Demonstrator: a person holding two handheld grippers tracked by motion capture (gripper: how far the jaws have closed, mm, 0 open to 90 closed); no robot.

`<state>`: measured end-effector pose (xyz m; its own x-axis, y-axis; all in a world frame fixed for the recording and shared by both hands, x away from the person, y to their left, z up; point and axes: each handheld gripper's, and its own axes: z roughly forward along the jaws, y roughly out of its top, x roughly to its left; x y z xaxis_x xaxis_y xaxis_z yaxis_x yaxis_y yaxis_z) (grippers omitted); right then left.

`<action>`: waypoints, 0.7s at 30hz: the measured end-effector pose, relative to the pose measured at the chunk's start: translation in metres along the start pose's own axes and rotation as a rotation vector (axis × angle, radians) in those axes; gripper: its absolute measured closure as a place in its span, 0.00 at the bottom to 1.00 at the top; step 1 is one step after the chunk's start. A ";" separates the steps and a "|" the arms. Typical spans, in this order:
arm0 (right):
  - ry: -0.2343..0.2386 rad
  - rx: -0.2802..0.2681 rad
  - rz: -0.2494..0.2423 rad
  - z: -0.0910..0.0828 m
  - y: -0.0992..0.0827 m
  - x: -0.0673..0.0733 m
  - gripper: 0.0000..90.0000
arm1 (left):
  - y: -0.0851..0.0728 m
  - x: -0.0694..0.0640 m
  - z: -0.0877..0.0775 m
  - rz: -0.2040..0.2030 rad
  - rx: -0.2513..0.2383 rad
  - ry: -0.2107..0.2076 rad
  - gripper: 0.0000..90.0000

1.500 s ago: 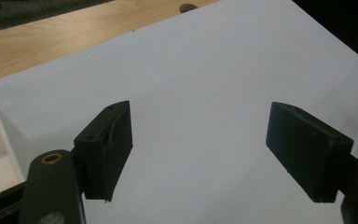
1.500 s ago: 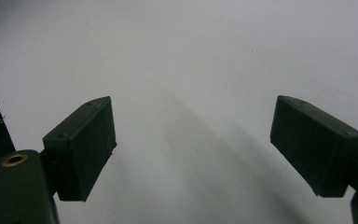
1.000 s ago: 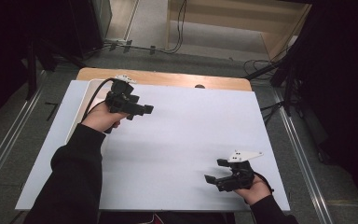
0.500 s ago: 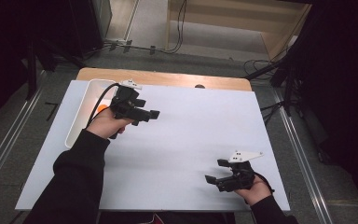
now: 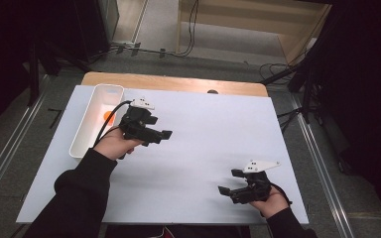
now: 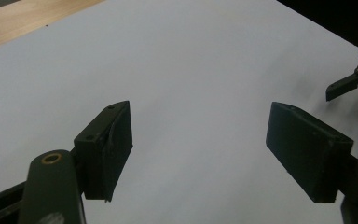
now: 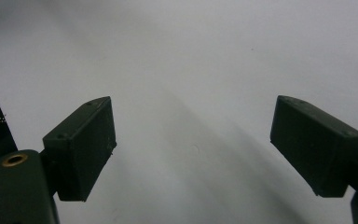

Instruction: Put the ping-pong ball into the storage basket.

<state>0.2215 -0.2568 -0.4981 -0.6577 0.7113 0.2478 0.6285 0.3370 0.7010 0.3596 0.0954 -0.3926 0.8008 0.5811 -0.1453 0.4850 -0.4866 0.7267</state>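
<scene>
On the white table [image 5: 203, 148], a white tray [image 5: 87, 134] is holding an orange ball [image 5: 108, 117] beside the left gripper [image 5: 164, 136]; both it and the right gripper [image 5: 226, 181] are gaping empty, so the placing looks done.

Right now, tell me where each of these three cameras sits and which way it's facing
High view: above the person's side, looking forward and down at the table, white tray, both forearms, left gripper, right gripper.
Left gripper view: rides the left gripper, looking along open jaws across the table.
Right gripper view: rides the right gripper, open jaws over the table.
Shared: the left gripper view and high view both catch the right gripper.
</scene>
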 end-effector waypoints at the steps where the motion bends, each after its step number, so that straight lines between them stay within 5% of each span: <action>1: -0.002 0.000 -0.001 0.000 0.000 0.000 0.14 | -0.001 -0.002 0.000 0.006 -0.001 0.001 0.26; 21: 0.001 0.002 0.002 0.000 0.000 0.000 0.14 | -0.024 -0.013 0.001 0.028 -0.026 -0.021 0.26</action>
<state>0.2214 -0.2572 -0.4980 -0.6569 0.7115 0.2494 0.6306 0.3371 0.6991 0.3375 0.0987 -0.4089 0.8214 0.5534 -0.1383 0.4527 -0.4851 0.7482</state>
